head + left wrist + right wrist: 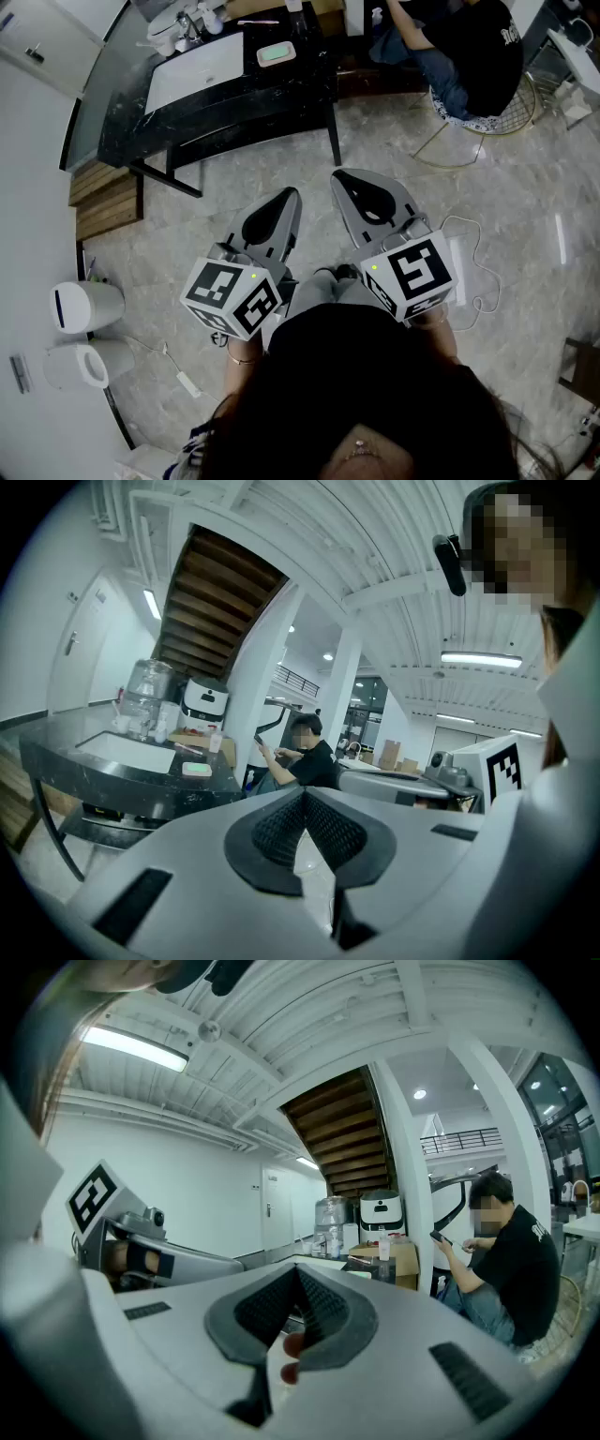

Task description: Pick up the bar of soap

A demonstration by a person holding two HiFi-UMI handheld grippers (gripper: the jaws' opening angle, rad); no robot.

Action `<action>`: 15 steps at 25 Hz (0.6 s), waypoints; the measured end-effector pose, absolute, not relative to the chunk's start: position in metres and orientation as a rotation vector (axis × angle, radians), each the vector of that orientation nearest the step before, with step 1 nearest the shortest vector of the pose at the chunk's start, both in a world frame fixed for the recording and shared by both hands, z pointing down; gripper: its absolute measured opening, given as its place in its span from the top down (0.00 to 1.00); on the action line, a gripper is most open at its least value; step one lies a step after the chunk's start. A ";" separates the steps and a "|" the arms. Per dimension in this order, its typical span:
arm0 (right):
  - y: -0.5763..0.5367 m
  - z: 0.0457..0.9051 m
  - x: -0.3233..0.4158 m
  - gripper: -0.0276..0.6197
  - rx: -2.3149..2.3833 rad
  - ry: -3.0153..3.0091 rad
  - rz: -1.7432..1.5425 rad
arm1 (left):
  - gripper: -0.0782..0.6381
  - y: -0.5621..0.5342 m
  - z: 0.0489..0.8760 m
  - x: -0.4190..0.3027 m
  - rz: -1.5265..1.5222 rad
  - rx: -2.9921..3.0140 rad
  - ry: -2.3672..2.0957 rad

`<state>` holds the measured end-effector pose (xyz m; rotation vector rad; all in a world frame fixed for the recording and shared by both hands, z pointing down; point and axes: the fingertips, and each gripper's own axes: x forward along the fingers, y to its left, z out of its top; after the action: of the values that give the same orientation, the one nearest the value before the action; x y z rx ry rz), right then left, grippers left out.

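Observation:
A pale green bar of soap (276, 53) lies in a white dish on the far black table (234, 103), to the right of a white basin (192, 75). In the left gripper view the soap (197, 769) shows small, far ahead on that tabletop. Both grippers hang side by side over the floor, well short of the table. My left gripper (289, 195) (305, 796) is shut, its ribbed pads meeting with nothing between them. Beside it my right gripper (343, 176) (298, 1271) is shut and empty as well.
A person in a black shirt (469, 42) sits on a wire chair at the table's right end. Bottles and a water jug (150, 691) crowd the table's far left. Wooden steps (103, 202) and two white bins (84, 305) stand at the left. A white cable (476, 277) lies on the floor.

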<state>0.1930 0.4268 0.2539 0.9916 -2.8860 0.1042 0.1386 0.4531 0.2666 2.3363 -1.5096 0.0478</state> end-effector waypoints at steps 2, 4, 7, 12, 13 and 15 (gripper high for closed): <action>0.423 0.254 0.193 0.95 0.995 -2.890 0.104 | 0.88 0.449 0.267 0.138 0.047 2.337 -1.512; 0.420 0.254 0.194 0.95 0.993 -2.897 0.111 | 0.88 0.445 0.267 0.139 0.048 2.336 -1.518; 0.416 0.254 0.195 0.94 0.973 -2.911 0.127 | 0.88 0.440 0.267 0.139 0.046 2.326 -1.536; 0.396 0.262 0.191 0.95 0.948 -2.889 0.112 | 0.88 0.423 0.270 0.131 0.037 2.290 -1.573; 0.391 0.264 0.189 0.94 0.946 -2.888 0.118 | 0.88 0.419 0.271 0.128 0.037 2.283 -1.577; 0.379 0.268 0.186 0.94 0.941 -2.889 0.139 | 0.88 0.407 0.273 0.123 0.037 2.274 -1.582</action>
<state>0.1864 0.3792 0.2678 0.9411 -2.8888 0.1386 0.1232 0.4072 0.2735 2.2743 -1.5825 0.0368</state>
